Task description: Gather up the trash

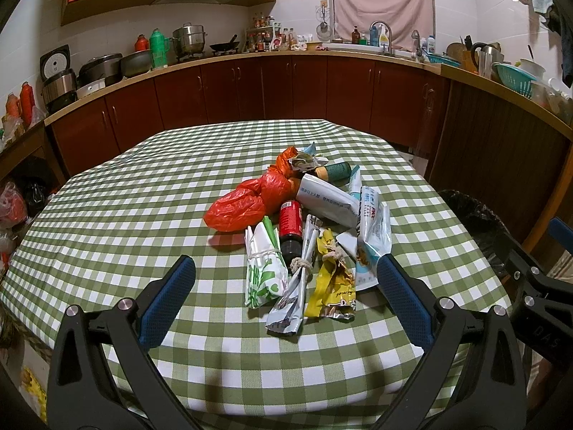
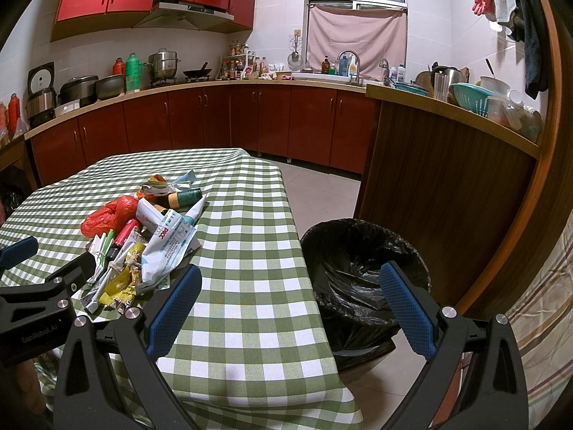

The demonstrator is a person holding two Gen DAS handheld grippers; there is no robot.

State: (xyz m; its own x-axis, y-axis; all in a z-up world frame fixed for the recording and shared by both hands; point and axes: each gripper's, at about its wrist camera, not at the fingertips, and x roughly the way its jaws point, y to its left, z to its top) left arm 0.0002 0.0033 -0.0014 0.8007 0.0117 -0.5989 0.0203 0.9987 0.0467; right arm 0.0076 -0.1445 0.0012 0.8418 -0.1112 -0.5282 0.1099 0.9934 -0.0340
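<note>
**Trash heap on table, both grippers spread wide and empty**

Left gripper (image 1: 284, 272): jaws spread wide, nothing between the blue pads. It is held above the near part of the table (image 1: 107, 193), which carries a green-and-white check cloth, and faces the trash pile (image 1: 304, 222). The pile's near edge falls between the two fingers in the left wrist view; whether either pad touches it cannot be told.

Right gripper (image 2: 290, 285): jaws likewise wide apart, holding nothing. It is held over the table's near right corner, with the bin (image 2: 361, 272) seen partly between its fingers.

Trash pile: gathered on the table, right of centre. Items noted:
- red plastic bag (image 1: 247, 197) on the left side;
- red can (image 1: 290, 220) lying on its side just beside the bag;
- green-and-white wrapper (image 1: 263, 268), silver wrapper (image 1: 293, 301) and yellow wrapper (image 1: 331, 283) side by side at the near edge, each tied round with string or a band;
- white-and-blue pouch (image 1: 374, 236) on the right;
- dark bottle with teal label (image 1: 335, 171) at the far side.

Bin: lined with a black bag, standing on the floor just beside the table's right edge.
</note>
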